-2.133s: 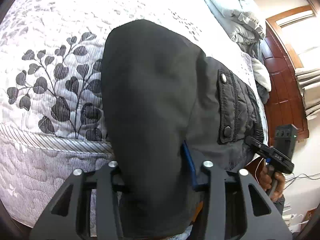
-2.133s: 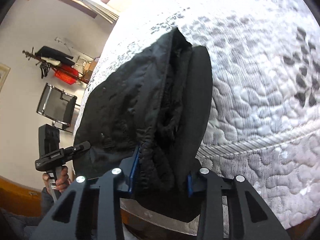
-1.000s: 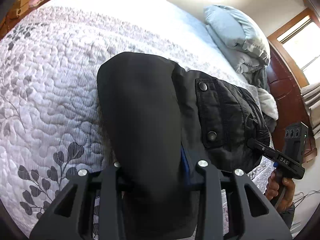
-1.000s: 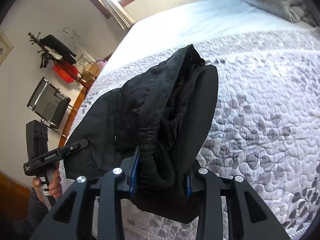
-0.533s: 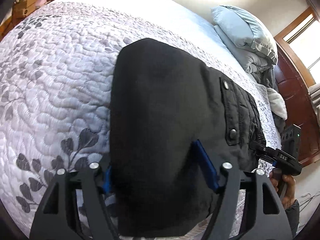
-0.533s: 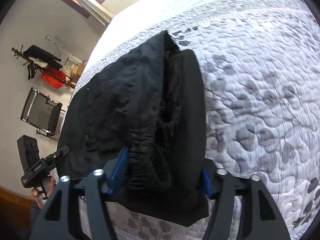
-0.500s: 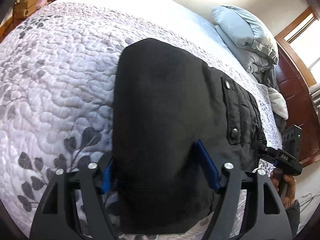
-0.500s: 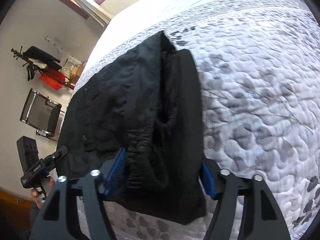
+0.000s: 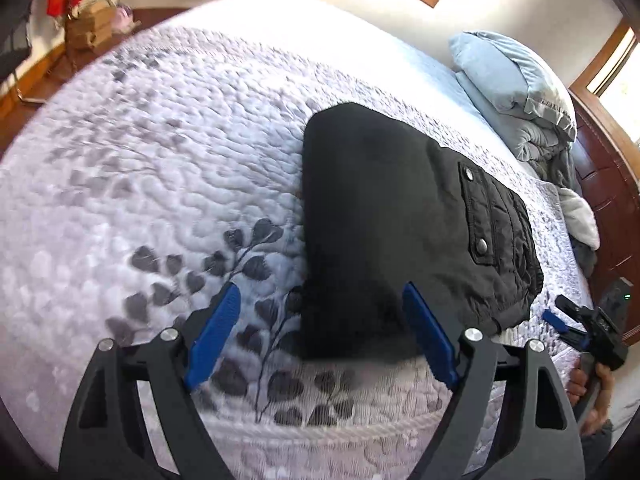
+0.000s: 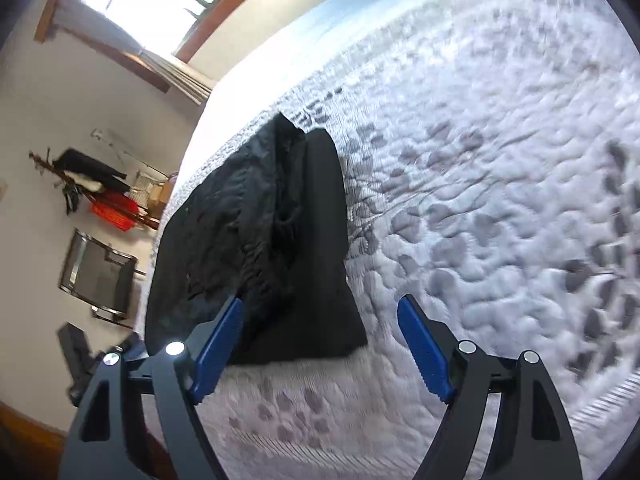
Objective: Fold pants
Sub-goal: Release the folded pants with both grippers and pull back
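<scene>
Both grippers have let go: the left gripper (image 9: 320, 336) and right gripper (image 10: 320, 340) hold their jaws spread and still opening, pads clear of the folded black pants (image 9: 392, 232) lying on the quilt (image 9: 160, 168) near its front edge. Only the left view shows the snap pocket (image 9: 476, 216) and pillows (image 9: 508, 80) beyond the pants — the right shows the bunched waistband (image 10: 280, 208) instead.

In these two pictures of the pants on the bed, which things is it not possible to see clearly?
- Pants: the underside and inner layers are hidden by the top layer in both views.
- Right tongs: cut off by the edge in the left view; jaws opening.
- Left tongs: mostly hidden behind the right tongs' arm.
- Bed cover: pattern blurred.
</scene>
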Available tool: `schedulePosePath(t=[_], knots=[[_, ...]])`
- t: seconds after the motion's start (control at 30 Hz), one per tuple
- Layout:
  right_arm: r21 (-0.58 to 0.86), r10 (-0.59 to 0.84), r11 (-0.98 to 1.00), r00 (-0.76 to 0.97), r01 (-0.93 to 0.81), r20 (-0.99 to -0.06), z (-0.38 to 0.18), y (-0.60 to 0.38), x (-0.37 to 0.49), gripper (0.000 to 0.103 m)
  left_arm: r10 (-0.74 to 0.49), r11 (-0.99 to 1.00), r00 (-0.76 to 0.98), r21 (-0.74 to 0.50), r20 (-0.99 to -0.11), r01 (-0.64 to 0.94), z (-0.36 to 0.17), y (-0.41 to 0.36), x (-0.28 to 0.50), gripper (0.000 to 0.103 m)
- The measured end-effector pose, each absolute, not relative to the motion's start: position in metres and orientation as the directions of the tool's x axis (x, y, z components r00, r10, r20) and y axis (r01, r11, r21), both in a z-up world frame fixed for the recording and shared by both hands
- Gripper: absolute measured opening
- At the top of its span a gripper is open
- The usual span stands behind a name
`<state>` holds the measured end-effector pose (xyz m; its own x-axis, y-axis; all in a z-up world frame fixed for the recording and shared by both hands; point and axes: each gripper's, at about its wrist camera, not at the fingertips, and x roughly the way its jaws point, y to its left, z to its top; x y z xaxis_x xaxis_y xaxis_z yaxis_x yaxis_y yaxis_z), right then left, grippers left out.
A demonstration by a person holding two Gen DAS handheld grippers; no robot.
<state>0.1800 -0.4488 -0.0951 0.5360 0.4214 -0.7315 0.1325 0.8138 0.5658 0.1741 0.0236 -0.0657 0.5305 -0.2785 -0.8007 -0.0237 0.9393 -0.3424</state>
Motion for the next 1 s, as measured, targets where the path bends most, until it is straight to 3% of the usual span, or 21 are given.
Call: schedulePosePath(t=[0.3, 0.7, 1.0], knots=[[0.301, 0.168, 0.938, 0.535, 0.171, -0.828, -0.058, -0.399, 0.117, 0.081, -0.143, 0.983, 0.493, -0.180, -0.858, -0.028, -0.049, -0.005, 0.116, 0.093], [0.204, 0.116, 0.968, 0.463, 0.145, -0.879, -0.079, -0.347, 0.055, 0.085, 0.034, 0.999, 0.470, 0.024, -0.882, -0.028, -0.068, -0.019, 0.053, 0.094], [0.188, 0.128, 0.980, 0.513, 0.067, -0.849, -0.045, -0.318, 0.045, 0.090, 0.009, 1.000, 0.537, 0.016, -0.844, 0.008, -0.026, -0.034, 0.046, 0.098]])
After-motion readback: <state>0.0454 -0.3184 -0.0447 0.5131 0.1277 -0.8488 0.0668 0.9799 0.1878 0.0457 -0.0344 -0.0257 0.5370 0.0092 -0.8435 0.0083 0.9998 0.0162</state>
